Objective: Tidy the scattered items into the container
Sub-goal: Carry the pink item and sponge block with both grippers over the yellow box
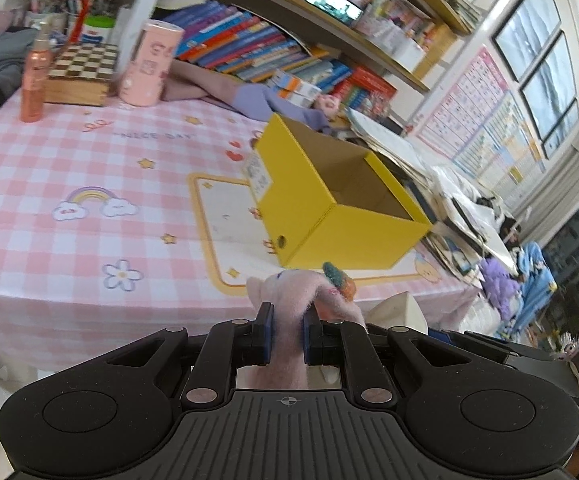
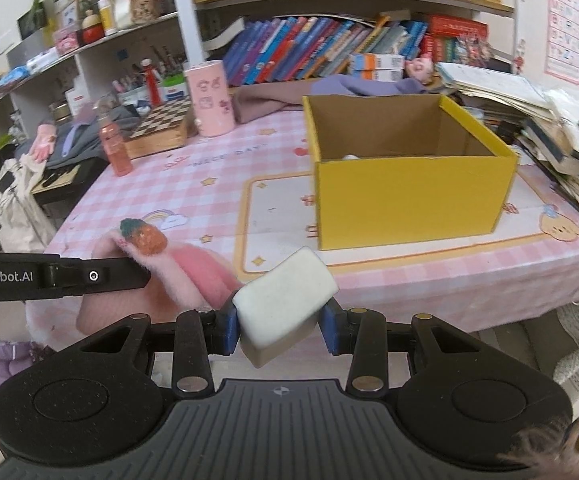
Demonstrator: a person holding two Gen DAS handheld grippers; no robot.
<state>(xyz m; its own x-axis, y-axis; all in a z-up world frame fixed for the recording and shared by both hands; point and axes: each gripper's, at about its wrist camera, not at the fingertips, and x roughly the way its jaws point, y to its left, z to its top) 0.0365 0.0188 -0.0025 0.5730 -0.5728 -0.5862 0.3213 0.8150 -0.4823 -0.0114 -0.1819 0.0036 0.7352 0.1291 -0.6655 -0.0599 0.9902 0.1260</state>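
Note:
A yellow cardboard box [image 1: 329, 216] [image 2: 409, 196] stands open on the pink checked tablecloth [image 1: 69, 160] [image 2: 193, 184]; something small and white shows inside it at the bottom. My left gripper [image 1: 287, 320] is shut on a fluffy pink plush toy [image 1: 309, 292] with a green and orange carrot patch, held near the table's front edge, short of the box. In the right wrist view that same plush toy [image 2: 185, 272] hangs from the left gripper's black finger at the left. My right gripper [image 2: 279, 320] is shut on a white rectangular block [image 2: 285, 296], in front of the box.
A pink cylinder [image 2: 209, 98], a chessboard box [image 2: 161, 124] and an orange spray bottle [image 2: 115, 148] stand at the table's far left. Stacked papers and books [image 2: 549, 128] crowd the right side. Purple cloth [image 2: 353, 84] lies behind the box. Bookshelves rise behind.

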